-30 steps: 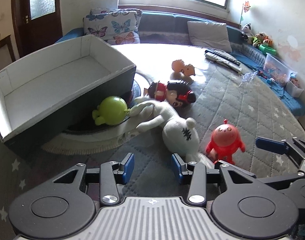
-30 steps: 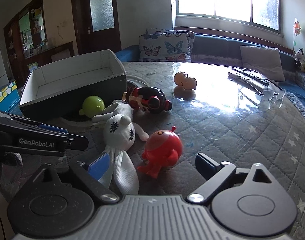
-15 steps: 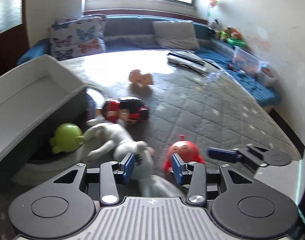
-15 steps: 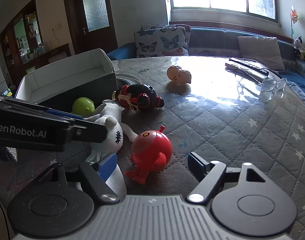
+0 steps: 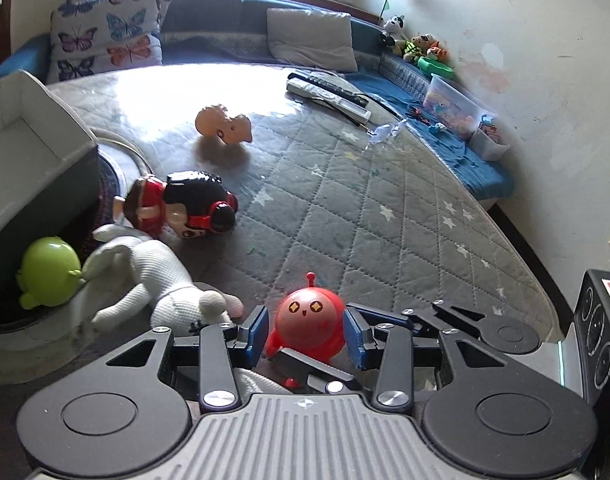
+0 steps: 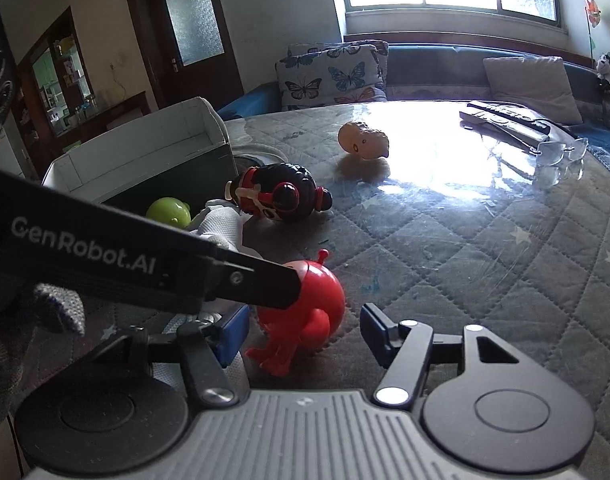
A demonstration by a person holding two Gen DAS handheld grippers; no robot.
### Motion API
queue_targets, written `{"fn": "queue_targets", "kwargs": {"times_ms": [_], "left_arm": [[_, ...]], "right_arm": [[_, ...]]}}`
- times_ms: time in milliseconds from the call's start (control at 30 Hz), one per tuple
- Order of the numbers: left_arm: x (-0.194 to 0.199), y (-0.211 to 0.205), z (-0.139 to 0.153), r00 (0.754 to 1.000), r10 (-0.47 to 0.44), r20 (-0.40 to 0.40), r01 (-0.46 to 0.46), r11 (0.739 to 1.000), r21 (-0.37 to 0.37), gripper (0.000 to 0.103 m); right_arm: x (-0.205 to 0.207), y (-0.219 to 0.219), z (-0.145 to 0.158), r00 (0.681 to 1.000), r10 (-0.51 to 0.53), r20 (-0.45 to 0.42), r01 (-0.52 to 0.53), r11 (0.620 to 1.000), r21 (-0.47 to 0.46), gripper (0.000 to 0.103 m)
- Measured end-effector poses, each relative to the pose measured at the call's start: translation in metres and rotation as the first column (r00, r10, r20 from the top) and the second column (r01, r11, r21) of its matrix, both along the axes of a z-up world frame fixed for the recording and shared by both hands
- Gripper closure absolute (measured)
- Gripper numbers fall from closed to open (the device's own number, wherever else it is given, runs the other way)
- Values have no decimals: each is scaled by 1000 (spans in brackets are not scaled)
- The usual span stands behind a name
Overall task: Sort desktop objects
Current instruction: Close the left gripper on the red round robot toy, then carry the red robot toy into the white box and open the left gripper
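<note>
A round red toy (image 5: 309,326) with an antenna stands on the quilted table top (image 5: 385,208). My right gripper (image 6: 303,334) straddles the red toy (image 6: 305,308). Its jaws are closing, and a gap still shows at each blue pad. My left gripper (image 5: 307,336) is open and points down at the same toy, which shows between its pads. The left gripper's finger (image 6: 265,284) crosses over the toy's top. A white knitted bunny (image 5: 153,276), a green round toy (image 5: 49,276) and a black-and-red figure (image 5: 185,204) lie beside the white-lined box (image 5: 33,148).
A peach toy (image 5: 225,122) lies farther back in the glare. Remote controls (image 5: 329,92) and glasses (image 6: 561,152) sit at the far right of the table. The table edge curves along the right, with a sofa and a plastic bin (image 5: 453,104) beyond.
The left gripper has swung right, from over the bunny to the red toy, with its pad gap unchanged. The right gripper's jaws have narrowed around the red toy.
</note>
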State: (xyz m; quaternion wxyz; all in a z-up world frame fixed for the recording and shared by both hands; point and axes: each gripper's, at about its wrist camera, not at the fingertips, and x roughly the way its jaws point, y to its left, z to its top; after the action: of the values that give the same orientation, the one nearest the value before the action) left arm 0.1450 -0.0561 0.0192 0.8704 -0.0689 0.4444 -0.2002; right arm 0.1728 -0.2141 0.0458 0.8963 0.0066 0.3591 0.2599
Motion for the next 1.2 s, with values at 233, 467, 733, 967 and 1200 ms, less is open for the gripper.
{"fn": "queue_targets", "kwargs": {"times_ms": [233,467,733,967,1200], "left_arm": [[10,2,-9,999,-13,-43,10,998,-58,58],[8,9,-8,1000,-4,-29,1,995,-104,59],[0,44,29,992,88,93,-73,984,-160,59],[17,107,59,962,232,144,-197,955,-221,59],[45,170,68,924,359,129,-317,911,-265,59]], "right_arm": [[3,-1,-1,1000,4,-7,-4,1000,6,54],[1,1,4,1000,10,13,-10,1000,-15,54],[10,30,42,986,107,126,-103,994,-39,54],[42,85,74,950,237,205,-234,971,-36,54],[77,146,84,916,332,223,-333,942,-35,54]]}}
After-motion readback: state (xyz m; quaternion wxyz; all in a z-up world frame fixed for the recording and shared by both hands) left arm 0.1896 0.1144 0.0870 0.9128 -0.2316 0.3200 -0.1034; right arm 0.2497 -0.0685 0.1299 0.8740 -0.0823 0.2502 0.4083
